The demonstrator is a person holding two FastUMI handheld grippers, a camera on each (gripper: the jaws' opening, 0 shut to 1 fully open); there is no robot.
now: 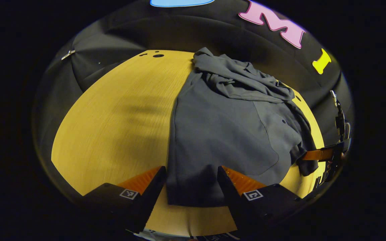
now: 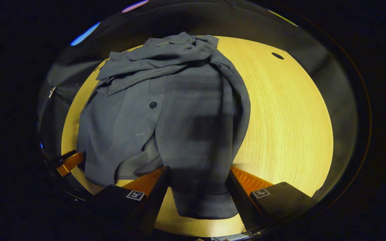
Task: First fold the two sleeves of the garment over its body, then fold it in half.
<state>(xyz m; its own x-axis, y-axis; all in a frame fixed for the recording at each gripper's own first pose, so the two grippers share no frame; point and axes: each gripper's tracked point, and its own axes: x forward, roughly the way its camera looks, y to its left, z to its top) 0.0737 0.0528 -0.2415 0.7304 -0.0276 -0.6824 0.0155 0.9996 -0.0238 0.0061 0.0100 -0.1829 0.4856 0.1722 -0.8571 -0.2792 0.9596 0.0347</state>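
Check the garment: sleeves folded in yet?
Partly folded. The garment has one sleeve lying over its body; the collar end is bunched. Other sleeve: cannot tell.

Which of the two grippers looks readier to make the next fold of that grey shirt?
Probably either: the left gripper and right gripper both stand open astride a near edge of the garment, on the wooden table. Neither looks clearly better placed.

The garment (image 1: pixel 219 134) lies on the table (image 1: pixel 112 117), its collar end apparently bunched at the far edge
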